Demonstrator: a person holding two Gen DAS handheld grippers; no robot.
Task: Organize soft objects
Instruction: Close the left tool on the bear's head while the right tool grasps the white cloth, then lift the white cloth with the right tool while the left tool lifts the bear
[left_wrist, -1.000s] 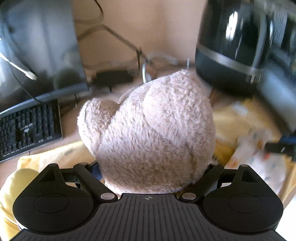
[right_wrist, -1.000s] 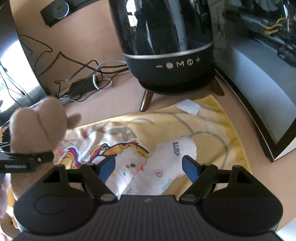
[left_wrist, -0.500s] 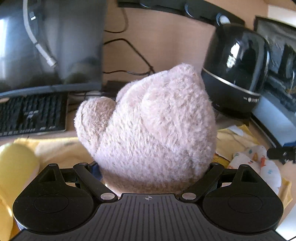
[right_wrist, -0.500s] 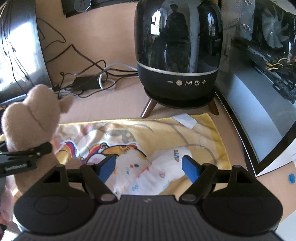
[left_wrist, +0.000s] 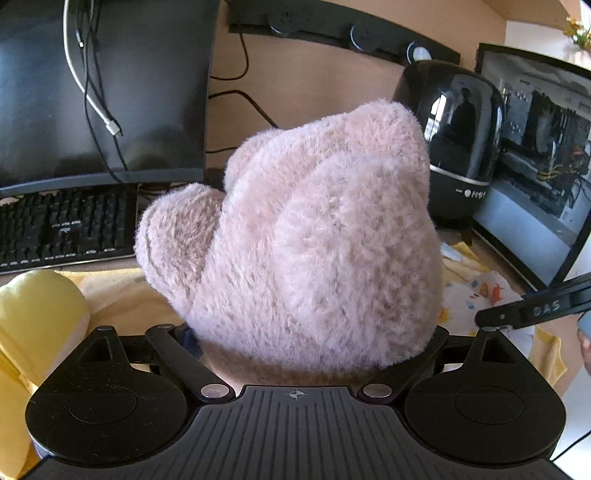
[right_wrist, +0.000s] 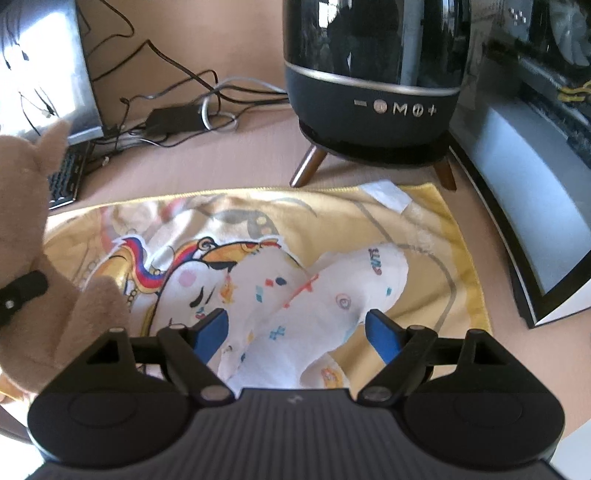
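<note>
**Plush toy held up, white soft toy lying on the towel**

The left hand-held gripper (left_wrist: 314, 354) is clamped on a beige plush toy (left_wrist: 306, 240), lifted clear of the surface and filling most of the left wrist view. The right hand-held gripper (right_wrist: 297, 328) has its blue fingers (right_wrist: 212, 328) spread wide, with nothing held, just above a white patterned soft toy (right_wrist: 295, 310). That toy lies on a yellow cartoon-print towel (right_wrist: 424, 236) spread on the tan surface (right_wrist: 258, 155). A yellow soft object (left_wrist: 37, 314) sits at the left. Beyond the towel stands a black speaker (right_wrist: 373, 70) on wooden legs, with a keyboard (left_wrist: 62, 225) and tangled cables (right_wrist: 184, 107) further back.
</note>
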